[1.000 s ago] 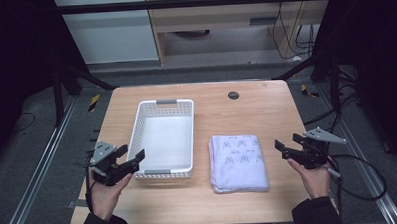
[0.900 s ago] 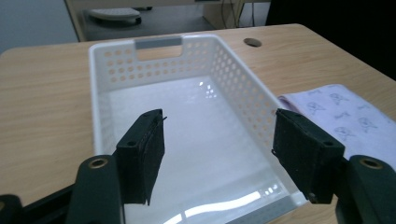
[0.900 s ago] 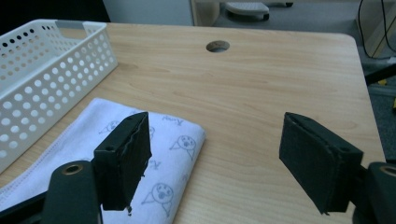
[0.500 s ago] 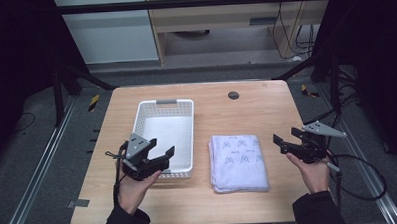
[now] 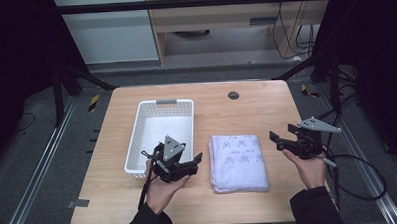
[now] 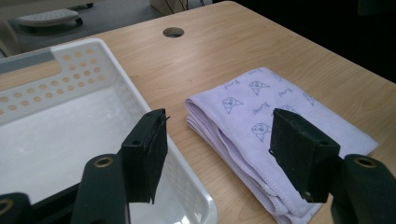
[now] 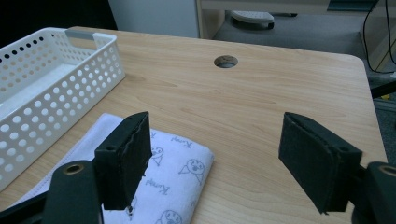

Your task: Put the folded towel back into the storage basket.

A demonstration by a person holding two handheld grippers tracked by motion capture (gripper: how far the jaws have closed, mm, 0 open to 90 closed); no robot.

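Left gripper view: the left gripper (image 6: 217, 154) is seen with fingers spread, just narrowed, nothing pinched; the folded towel (image 6: 275, 135) lies just beyond them, the basket (image 6: 140, 105) rim under one finger. That rim could be snagged. The right gripper (image 7: 229, 163) fingers are spread, empty, over the bench (image 7: 261, 98).

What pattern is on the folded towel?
Pale lilac towel with small cartoon faces and script, clearest in the left gripper view.

The towel (image 5: 238, 162) is light purple with little drawn faces. The basket (image 5: 137, 139) is white with round holes and a grey handle. The tabletop (image 5: 251, 115) is pale wood.
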